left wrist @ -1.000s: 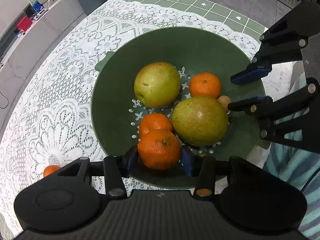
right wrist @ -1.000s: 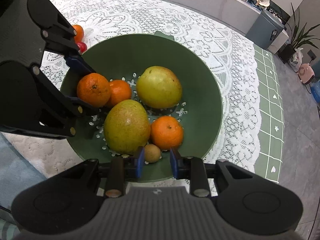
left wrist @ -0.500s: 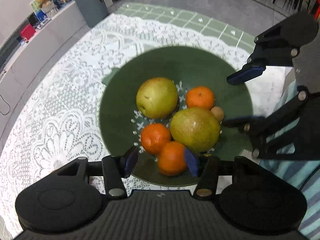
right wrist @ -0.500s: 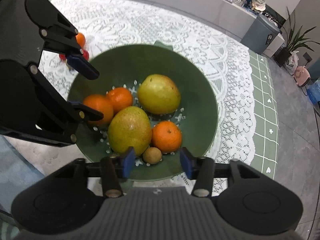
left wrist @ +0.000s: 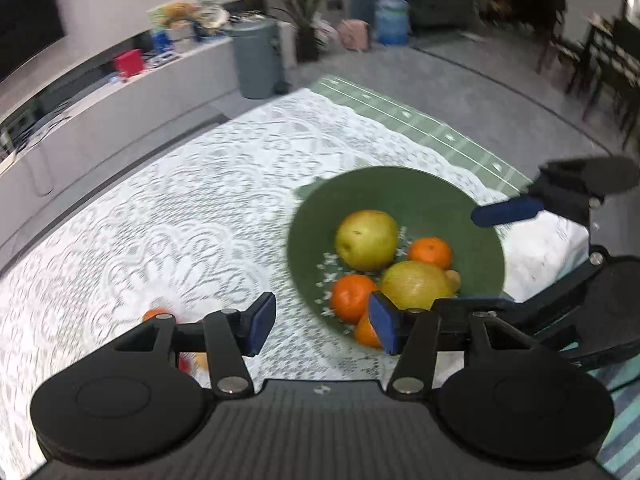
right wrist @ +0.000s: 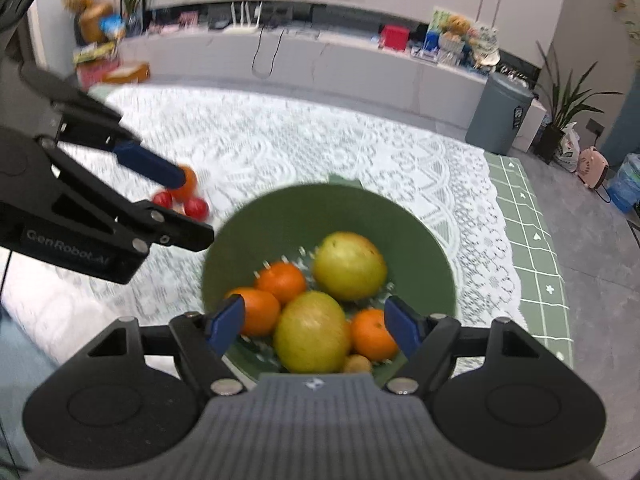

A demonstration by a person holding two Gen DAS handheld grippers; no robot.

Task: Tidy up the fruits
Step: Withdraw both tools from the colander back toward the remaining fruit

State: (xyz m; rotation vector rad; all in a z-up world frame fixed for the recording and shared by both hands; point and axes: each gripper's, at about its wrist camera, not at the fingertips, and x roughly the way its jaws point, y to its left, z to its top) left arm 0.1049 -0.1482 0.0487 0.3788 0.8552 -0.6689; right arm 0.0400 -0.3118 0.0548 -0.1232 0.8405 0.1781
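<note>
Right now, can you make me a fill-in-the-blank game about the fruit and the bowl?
1. The bowl holding the fruit is ___ in colour.
2. The number of oranges in the bowl is ___.
3. The left gripper is holding ___, with its jaws apart.
4. The small red fruits lie on the lace tablecloth, ___ the bowl.

Missing words: green; three; nothing; outside
</note>
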